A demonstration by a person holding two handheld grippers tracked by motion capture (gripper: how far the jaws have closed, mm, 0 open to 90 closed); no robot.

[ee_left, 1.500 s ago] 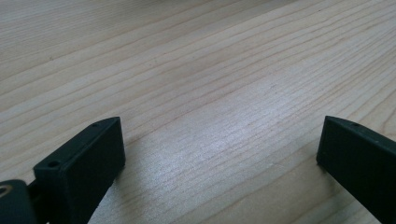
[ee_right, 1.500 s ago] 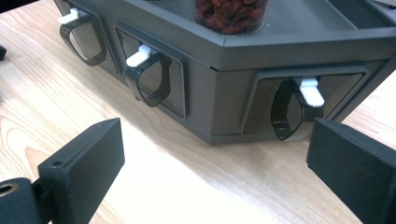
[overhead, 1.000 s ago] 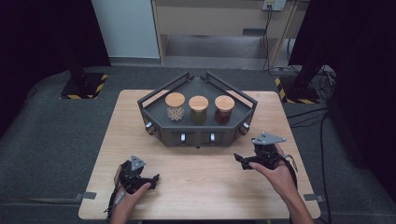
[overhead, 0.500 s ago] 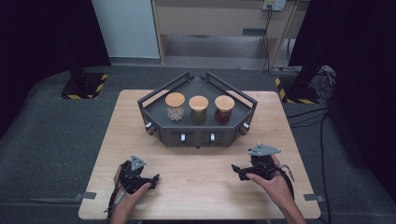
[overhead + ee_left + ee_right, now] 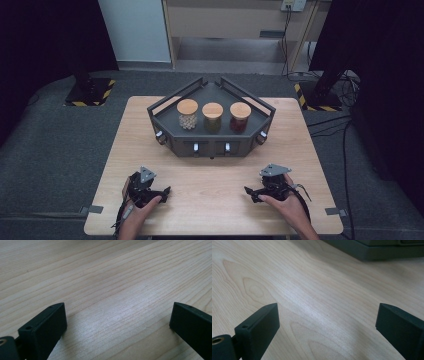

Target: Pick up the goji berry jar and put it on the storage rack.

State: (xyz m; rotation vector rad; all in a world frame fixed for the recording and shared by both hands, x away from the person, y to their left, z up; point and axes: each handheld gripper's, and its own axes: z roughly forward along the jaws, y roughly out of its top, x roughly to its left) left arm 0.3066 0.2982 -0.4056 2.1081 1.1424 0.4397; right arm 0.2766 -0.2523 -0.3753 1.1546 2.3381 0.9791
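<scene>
The 2 claws sit low at the near edge of the counter point(image 5: 210, 200), and the things closest to them are 3 jars on a dark rack point(image 5: 165, 127) in the middle of the counter. So the jars lie straight ahead of the claws, farther away from the person.

The left claw point(image 5: 162, 192) is at the near left side. Its jaws are spread wide with nothing between them, and in the left gripper view you see bare wood under the left claw point(image 5: 117, 322). The right claw point(image 5: 250, 192) is at the near right side. Its jaws are spread wide too, with only wood between them, and in the right gripper view the right claw point(image 5: 327, 320) points at the dark front edge of the rack point(image 5: 372, 250).

The jars stand in a row that runs from left to right. Each one is upright and has a round wooden lid. The pale jar point(image 5: 187, 114) is on the left, the green jar point(image 5: 212, 116) is in the middle, and the red jar point(image 5: 240, 117) is on the right.

The left claw is nearer the pale jar. The right claw is nearer the red jar. The green jar is about the same way from both. Both claws are well apart from the rack, so I think a claw must go forward and up over the rack's front wall to reach a jar.
</scene>
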